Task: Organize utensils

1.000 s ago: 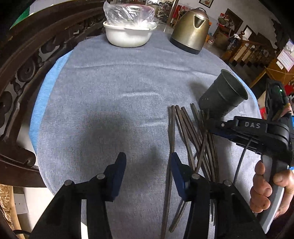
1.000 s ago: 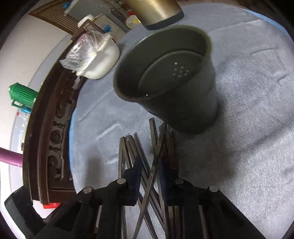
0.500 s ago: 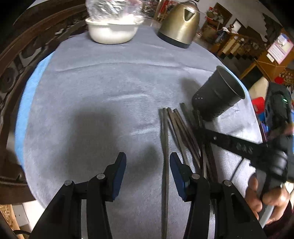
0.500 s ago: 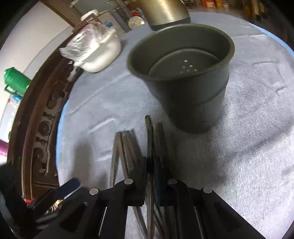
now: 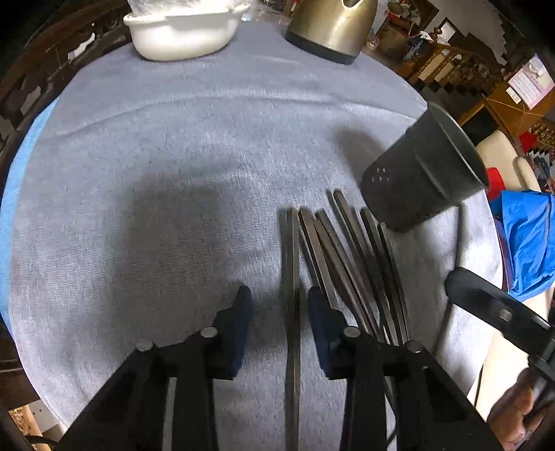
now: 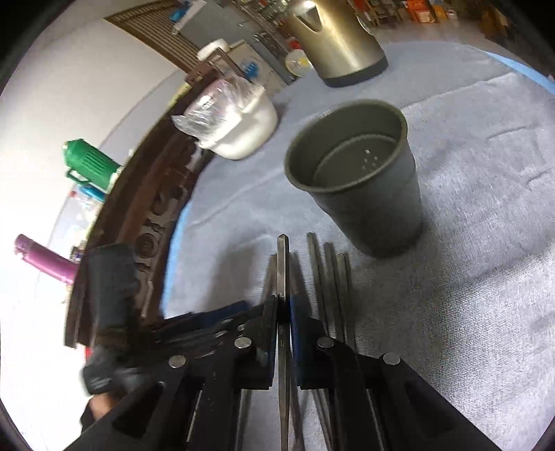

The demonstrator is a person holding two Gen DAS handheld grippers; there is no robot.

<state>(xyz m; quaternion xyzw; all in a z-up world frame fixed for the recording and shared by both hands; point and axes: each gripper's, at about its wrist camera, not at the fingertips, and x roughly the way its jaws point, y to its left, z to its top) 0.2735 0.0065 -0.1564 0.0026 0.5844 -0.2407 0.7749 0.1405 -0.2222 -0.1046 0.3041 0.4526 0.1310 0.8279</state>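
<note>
Several dark metal utensils [image 5: 347, 256] lie fanned on the grey cloth [image 5: 173, 156], their handle ends toward a dark perforated holder cup [image 5: 419, 173]. My left gripper [image 5: 279, 305] is open, low over the cloth, its jaws either side of the leftmost utensil [image 5: 291, 263]. My right gripper [image 6: 283, 305] is shut on one utensil [image 6: 282, 263], lifted above the others [image 6: 329, 277], its tip pointing toward the cup [image 6: 360, 180]. The right gripper's body [image 5: 499, 315] shows at the right edge of the left wrist view.
A white bowl [image 5: 184, 31] covered with plastic wrap and a brass-coloured kettle [image 5: 329, 27] stand at the far side. A dark carved wooden chair back [image 6: 145, 222] curves along the table's left edge. Blue fabric [image 5: 527, 239] lies off the right side.
My right gripper has closed on one utensil and lifted it off the pile. My left gripper has moved forward and right, now straddling the leftmost utensil.
</note>
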